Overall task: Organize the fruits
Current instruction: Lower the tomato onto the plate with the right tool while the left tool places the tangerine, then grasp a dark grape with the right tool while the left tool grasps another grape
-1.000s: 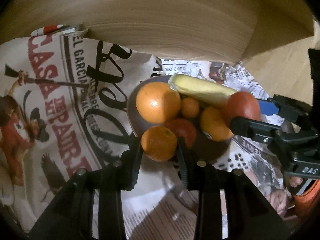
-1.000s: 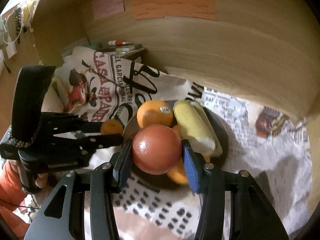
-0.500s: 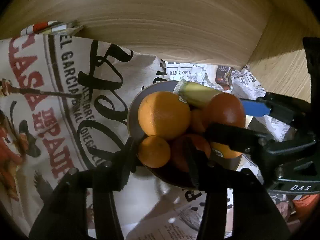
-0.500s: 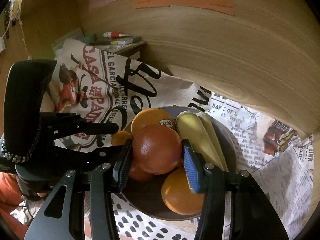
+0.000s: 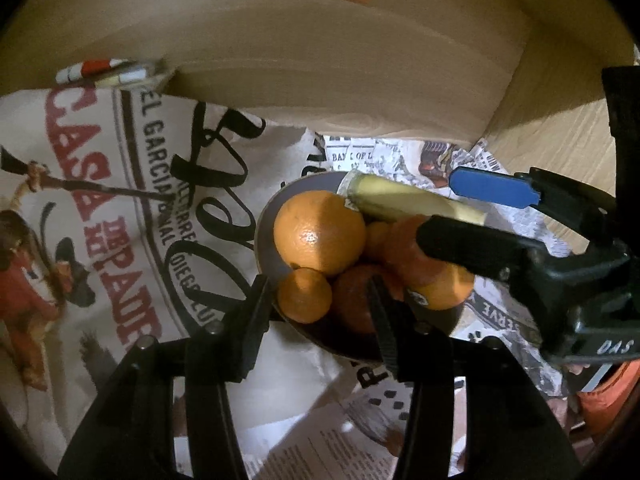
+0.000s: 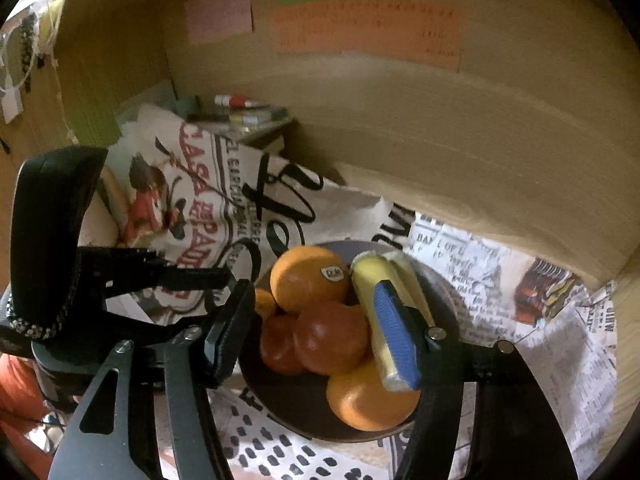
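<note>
Here the right gripper stands spread wide and grips nothing, its jaws straddling the red apple that rests in the dark bowl. The left gripper is parted too; the small mandarin sits between its jaws, seemingly loose of both.

The heap looks the likely trouble: round fruit is piled high, so a finger brushing it on the way out could roll the mandarin over the bowl's near rim.

In the bowl's far half, a glossy big orange lies beside the pale banana.
</note>
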The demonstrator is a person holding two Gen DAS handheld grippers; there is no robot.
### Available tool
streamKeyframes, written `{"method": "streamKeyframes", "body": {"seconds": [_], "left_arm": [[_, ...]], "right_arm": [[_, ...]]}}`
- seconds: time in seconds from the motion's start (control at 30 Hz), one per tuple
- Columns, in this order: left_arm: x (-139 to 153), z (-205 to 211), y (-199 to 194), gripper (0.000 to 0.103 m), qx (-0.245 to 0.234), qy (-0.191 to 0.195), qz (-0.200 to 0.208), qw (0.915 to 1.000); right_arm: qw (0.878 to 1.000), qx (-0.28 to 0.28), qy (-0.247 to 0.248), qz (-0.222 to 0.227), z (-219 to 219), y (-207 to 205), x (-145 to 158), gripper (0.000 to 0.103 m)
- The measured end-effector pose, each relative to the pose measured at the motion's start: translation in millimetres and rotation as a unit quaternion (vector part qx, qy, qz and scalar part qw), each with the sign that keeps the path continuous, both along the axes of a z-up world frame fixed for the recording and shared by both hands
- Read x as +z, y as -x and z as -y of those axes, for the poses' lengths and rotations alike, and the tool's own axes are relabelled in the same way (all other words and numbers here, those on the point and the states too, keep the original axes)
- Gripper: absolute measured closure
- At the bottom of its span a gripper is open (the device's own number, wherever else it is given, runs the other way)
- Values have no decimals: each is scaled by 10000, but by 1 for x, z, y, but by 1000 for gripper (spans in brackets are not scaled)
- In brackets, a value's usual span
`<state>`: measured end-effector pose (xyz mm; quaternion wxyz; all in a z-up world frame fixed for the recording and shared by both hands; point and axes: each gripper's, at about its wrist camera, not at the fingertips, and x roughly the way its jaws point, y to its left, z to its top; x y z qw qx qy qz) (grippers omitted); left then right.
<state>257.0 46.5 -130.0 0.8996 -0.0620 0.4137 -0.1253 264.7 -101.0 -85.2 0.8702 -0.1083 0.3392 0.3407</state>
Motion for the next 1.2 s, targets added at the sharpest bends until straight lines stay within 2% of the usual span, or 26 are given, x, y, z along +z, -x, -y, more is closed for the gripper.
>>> {"method": "streamKeyframes", "body": {"seconds": [0.2, 0.37, 0.47, 0.67, 0.93, 0.97, 1.03, 1.1, 1.2], "left_arm": [[22, 1, 28, 54, 34, -34, 276, 9996], [28, 3, 56, 44, 52, -78, 363, 9993], [22, 4, 72, 37, 72, -75, 328, 9994], [-2, 8, 101, 36, 9, -20, 56, 10000], [-30, 16, 134, 36, -79, -170, -190, 9996], [-31, 16, 137, 36, -87, -180, -194, 9996], [-34, 17, 141, 36, -111, -202, -215, 9995], [-37, 17, 142, 36, -148, -213, -263, 9993], [-40, 18, 139, 36, -158, -212, -328, 9991]], "right_arm": [[9998, -98, -142, 107, 16, 21, 9, 44], [9993, -300, -208, 34, 36, 46, -1, 42], [9983, -447, -306, -221, 50, 59, -19, 40], [9951, -594, -433, -666, 65, 88, -49, 40], [9959, -444, -313, -727, 60, 129, -67, 40], [9960, -415, -294, -734, 57, 135, -70, 41], [9962, -360, -231, -754, 54, 140, -74, 56], [9962, -308, -125, -808, 48, 142, -81, 66], [9959, -301, 43, -858, 43, 143, -90, 74]]}}
